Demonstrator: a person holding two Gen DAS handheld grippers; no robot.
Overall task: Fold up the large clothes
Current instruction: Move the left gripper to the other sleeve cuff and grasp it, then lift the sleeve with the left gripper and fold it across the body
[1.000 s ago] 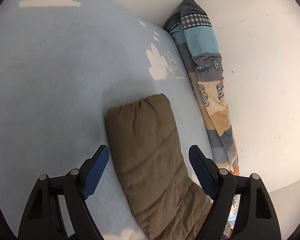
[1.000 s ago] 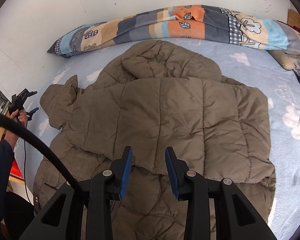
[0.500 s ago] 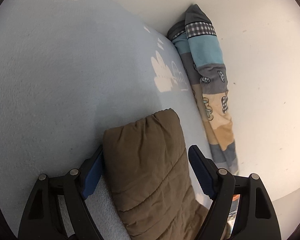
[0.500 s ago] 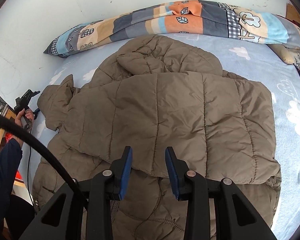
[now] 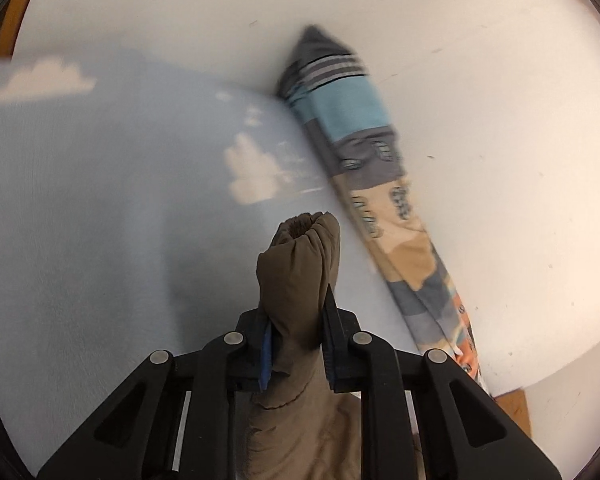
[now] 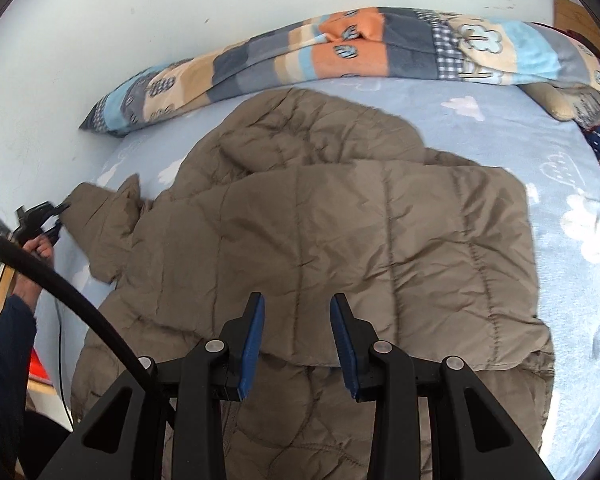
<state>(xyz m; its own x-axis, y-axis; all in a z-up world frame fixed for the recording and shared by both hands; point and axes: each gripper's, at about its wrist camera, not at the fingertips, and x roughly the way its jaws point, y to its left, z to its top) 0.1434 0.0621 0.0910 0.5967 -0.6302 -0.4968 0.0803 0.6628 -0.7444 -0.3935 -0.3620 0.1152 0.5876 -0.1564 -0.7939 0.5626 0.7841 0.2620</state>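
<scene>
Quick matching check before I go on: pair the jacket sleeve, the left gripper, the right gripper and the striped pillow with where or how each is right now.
1. jacket sleeve
2. left gripper
3. right gripper
4. striped pillow

A. along the wall
B. jaws apart, above the jacket
C. bunched between jaws
D. shut on cloth

Pairs: 1-C, 2-D, 3-B, 4-A
</scene>
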